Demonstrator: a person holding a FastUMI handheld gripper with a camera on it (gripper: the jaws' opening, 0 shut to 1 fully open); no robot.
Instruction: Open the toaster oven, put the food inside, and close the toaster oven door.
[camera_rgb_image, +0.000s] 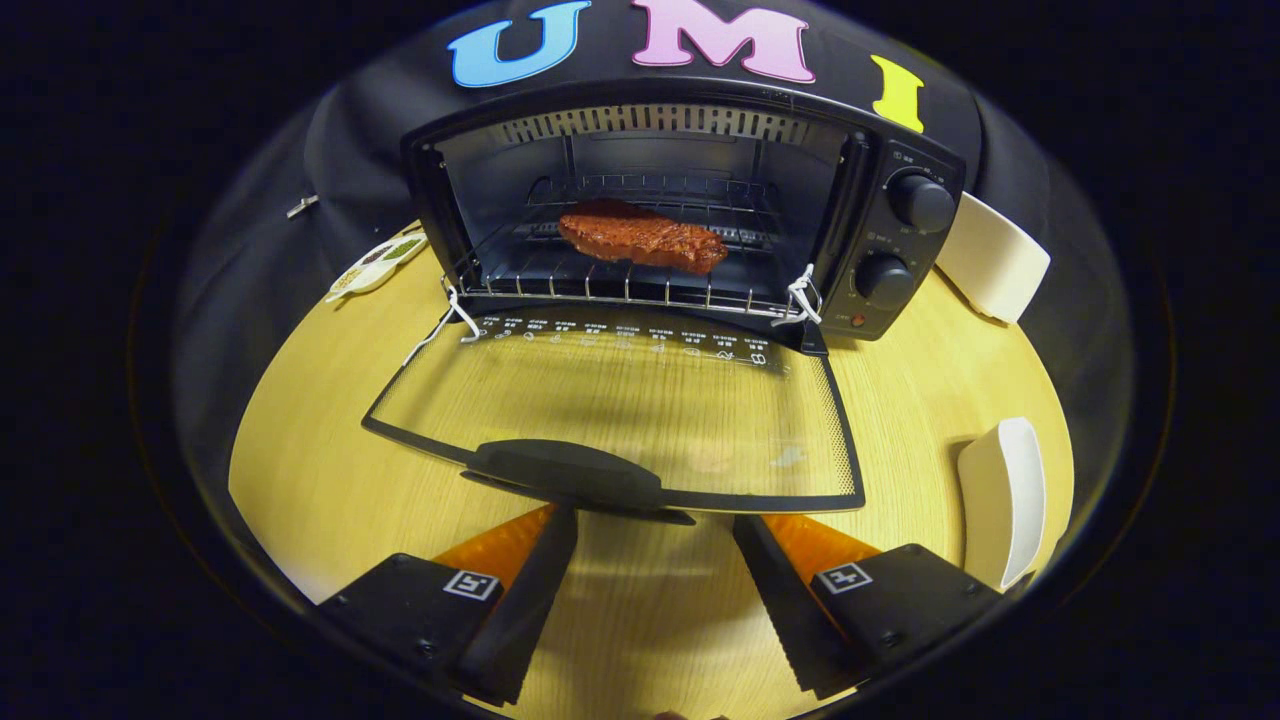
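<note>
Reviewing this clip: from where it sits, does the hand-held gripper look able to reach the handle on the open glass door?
Probably yes. The hand-held gripper is open, and the dark curved door handle of the black toaster oven lies just ahead of its fingers, with nothing between.

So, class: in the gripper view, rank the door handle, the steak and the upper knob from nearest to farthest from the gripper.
The gripper is open, holding nothing.
1. Door handle: just ahead of the fingers.
2. Steak: on the rack inside the toaster oven.
3. Upper knob: back right, on the panel.
</note>
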